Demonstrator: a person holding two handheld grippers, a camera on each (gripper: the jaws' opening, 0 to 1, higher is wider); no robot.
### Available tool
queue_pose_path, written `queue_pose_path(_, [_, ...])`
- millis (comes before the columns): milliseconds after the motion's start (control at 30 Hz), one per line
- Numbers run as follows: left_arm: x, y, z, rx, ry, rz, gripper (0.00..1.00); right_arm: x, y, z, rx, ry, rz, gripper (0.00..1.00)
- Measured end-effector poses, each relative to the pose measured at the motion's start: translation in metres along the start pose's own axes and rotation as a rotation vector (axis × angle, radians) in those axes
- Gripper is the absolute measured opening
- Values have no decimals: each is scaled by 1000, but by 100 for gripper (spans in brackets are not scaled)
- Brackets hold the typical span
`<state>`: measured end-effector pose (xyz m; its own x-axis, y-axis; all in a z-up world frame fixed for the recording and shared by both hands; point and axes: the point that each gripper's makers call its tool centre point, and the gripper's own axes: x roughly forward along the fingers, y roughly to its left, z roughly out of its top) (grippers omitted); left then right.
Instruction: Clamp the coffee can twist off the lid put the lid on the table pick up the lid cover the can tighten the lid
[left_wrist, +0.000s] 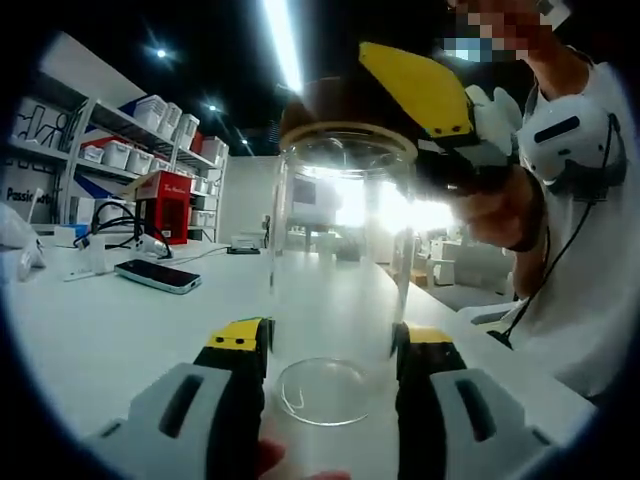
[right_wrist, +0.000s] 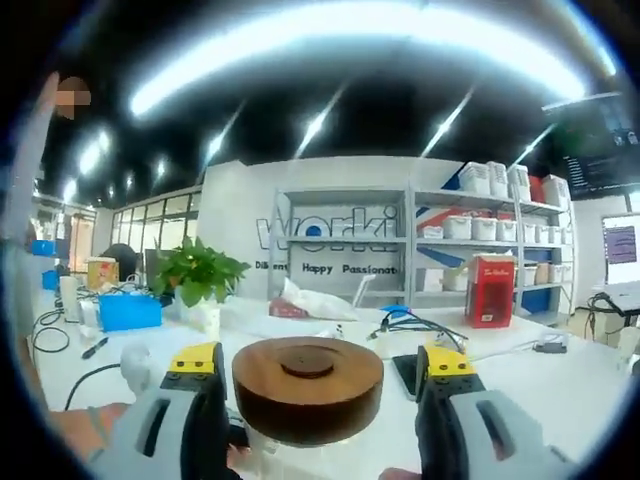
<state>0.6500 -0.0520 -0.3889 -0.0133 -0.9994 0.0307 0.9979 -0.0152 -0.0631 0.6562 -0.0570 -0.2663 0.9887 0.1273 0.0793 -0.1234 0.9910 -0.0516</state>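
Observation:
A clear glass can (left_wrist: 340, 290) stands upright on the white table (left_wrist: 110, 330). My left gripper (left_wrist: 333, 338) is shut on its lower body, one yellow-tipped jaw pressed against each side. A round brown wooden lid (left_wrist: 330, 110) sits on the can's mouth. My right gripper (left_wrist: 420, 100) reaches in from the upper right at lid height. In the right gripper view the lid (right_wrist: 307, 385) lies level between the jaws of my right gripper (right_wrist: 320, 362). The left jaw is against the lid's rim, and a narrow gap shows at the right jaw.
A dark phone (left_wrist: 157, 275) lies on the table to the left, with a red box (left_wrist: 165, 205) and cables behind it. A person (left_wrist: 570, 250) stands close on the right. Beyond the lid are a potted plant (right_wrist: 200, 272), a blue box (right_wrist: 128, 310) and shelves (right_wrist: 480, 235).

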Motion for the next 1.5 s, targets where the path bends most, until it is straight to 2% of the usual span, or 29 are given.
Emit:
queue_pose_path(867, [0,0,0,-2,0,-1,41,7,7,-2,13,-3,2,56])
queue_pose_path(1167, [0,-1,0,0,-1,-1,41,6,7,-2,16,-12,-3,56])
queue_pose_path(1500, [0,0,0,1,0,1,41,5,8,-2,17,-24,25,56])
